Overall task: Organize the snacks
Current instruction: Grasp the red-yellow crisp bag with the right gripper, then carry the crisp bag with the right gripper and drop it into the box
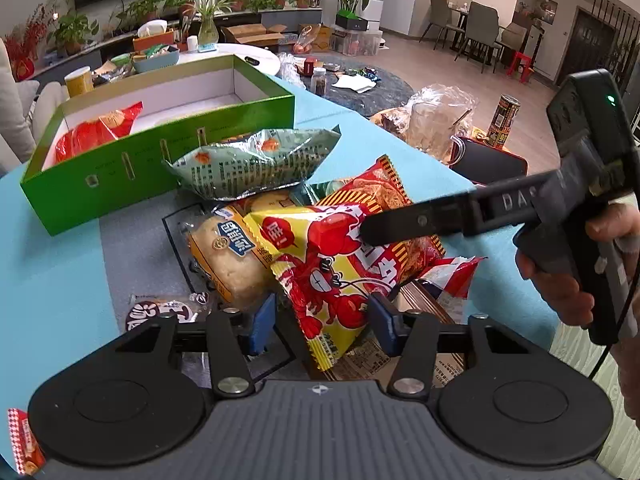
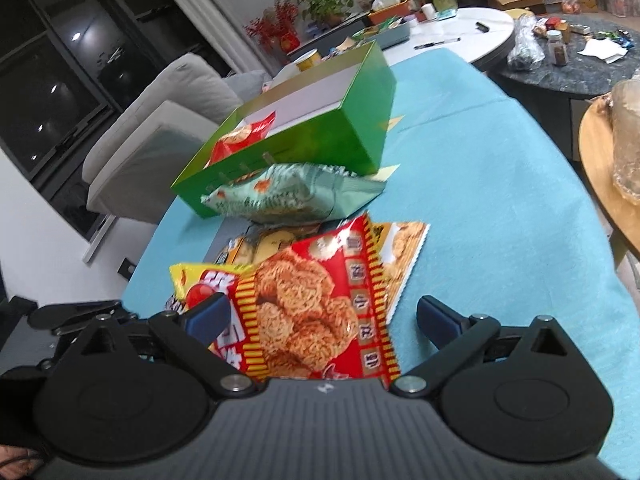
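Note:
A green box (image 1: 160,168) with a white inside holds a red snack bag (image 1: 96,132); the box (image 2: 304,140) also shows in the right wrist view. A pale green bag (image 1: 252,164) leans on its front. A pile of snacks lies on the blue cloth: a yellow lobster bag (image 1: 316,268), a red noodle bag (image 2: 316,312) and a bread pack (image 1: 232,260). My left gripper (image 1: 324,324) is open, its pads either side of the yellow bag's lower end. My right gripper (image 2: 324,320) is open over the red noodle bag; in the left wrist view its finger (image 1: 404,228) rests over the pile.
A round dark-labelled packet (image 1: 164,310) lies at the pile's left. A side table with a glass pitcher (image 1: 436,120) and a can (image 1: 506,120) stands to the right. A sofa (image 2: 160,128) is behind the box. Round tables with clutter (image 2: 560,52) stand beyond.

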{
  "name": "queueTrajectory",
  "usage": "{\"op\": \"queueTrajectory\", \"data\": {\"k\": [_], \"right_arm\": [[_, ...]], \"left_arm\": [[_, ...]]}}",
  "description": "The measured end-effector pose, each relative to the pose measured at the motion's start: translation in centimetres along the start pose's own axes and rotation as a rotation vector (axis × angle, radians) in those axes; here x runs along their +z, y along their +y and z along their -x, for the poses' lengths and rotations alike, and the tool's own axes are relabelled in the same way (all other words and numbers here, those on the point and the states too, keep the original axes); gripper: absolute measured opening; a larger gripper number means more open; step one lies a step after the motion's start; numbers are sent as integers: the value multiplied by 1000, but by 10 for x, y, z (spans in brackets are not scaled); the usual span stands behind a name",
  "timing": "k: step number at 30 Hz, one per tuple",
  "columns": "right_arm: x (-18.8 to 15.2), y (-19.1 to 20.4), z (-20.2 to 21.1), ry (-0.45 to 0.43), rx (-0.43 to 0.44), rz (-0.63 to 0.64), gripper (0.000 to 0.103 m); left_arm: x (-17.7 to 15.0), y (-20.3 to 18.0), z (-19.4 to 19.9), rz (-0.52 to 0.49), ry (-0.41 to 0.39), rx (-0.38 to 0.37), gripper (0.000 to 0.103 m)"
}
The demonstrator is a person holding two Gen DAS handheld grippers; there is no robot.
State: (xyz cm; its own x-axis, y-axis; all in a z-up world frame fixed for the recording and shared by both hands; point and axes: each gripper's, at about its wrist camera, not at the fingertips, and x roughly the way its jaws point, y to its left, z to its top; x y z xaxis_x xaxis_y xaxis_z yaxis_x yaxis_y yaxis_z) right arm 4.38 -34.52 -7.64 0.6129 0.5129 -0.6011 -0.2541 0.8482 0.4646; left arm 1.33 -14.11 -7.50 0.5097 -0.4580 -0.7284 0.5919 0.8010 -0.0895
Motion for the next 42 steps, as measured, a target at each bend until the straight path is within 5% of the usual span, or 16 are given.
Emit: {"op": "queueTrajectory", "data": {"k": [7,13,25,42], "right_arm": [[-6,22,2,15,-20,106,77],[3,44,22,-67,-57,147,68],[44,74,37,-203,-36,156,67],[88,82,25,-283,-19,141,67]], "left_arm": [[3,-7,5,-43,-10,20,36],[16,-4,26,-60,-84,70,36],[59,10,64,-72,-249,148,36],[105,37,55,-87,-297,209,36]]}}
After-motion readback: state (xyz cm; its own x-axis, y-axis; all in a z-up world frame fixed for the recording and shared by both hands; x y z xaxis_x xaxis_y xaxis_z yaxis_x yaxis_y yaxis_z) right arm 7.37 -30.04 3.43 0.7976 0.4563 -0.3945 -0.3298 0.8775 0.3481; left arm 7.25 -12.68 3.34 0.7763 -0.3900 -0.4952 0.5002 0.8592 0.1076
